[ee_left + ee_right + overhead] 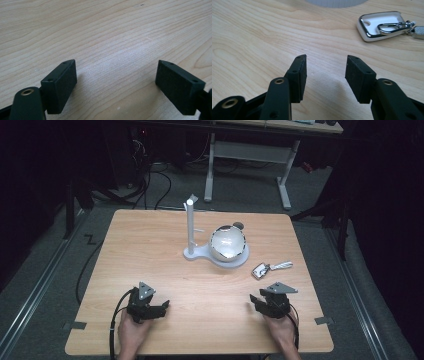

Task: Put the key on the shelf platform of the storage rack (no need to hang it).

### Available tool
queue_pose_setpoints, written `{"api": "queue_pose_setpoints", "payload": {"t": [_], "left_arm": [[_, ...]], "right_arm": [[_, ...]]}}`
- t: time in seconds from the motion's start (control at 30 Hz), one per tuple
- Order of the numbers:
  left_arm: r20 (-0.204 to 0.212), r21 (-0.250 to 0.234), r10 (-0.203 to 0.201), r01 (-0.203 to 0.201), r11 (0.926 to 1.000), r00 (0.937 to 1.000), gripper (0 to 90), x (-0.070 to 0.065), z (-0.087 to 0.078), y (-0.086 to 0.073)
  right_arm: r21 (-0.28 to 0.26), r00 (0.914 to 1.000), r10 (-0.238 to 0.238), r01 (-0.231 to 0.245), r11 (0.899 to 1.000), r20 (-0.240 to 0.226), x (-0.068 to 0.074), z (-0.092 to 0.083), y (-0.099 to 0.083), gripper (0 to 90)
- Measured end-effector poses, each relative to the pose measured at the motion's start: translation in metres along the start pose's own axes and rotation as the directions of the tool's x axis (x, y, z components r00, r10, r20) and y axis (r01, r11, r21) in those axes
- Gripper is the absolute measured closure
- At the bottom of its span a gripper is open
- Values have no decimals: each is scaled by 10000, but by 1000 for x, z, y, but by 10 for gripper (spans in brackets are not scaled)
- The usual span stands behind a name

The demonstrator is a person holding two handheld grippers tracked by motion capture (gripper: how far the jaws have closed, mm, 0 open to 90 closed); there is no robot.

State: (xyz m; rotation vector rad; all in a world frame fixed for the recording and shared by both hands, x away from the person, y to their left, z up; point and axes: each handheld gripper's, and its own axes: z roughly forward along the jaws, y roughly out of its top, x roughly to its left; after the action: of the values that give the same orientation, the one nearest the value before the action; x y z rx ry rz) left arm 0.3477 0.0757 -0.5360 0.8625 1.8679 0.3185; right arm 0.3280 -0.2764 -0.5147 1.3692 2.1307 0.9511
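Two black tools (pixel 150 306) (pixel 270 304) – grey three-cornered plates, brass screw holes, trailing black cables

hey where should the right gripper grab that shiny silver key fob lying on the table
Probably across the silver key fob body's two long edges, coming from above with the open right gripper. It lies flat on the wooden table, too low for a side approach, and its carabiner clip is thin and loose.

Both hands rested low at the near edge, forearms entering from below. The left gripper (pixel 161 307) lay angled to the right, its jaws spread wide with nothing between them. The right gripper (pixel 256 301) pointed left and forward, jaws parted, narrower than the left's, holding nothing.
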Motion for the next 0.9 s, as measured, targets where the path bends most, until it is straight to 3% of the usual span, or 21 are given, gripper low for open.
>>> {"api": "queue_pose_setpoints", "payload": {"t": [0.9], "left_arm": [[0,-5,-2,2,10000,10000,176,0,0,0]], "right_arm": [[3,9897,1194,-1198,9928,793,-47,11,28,525]]}}
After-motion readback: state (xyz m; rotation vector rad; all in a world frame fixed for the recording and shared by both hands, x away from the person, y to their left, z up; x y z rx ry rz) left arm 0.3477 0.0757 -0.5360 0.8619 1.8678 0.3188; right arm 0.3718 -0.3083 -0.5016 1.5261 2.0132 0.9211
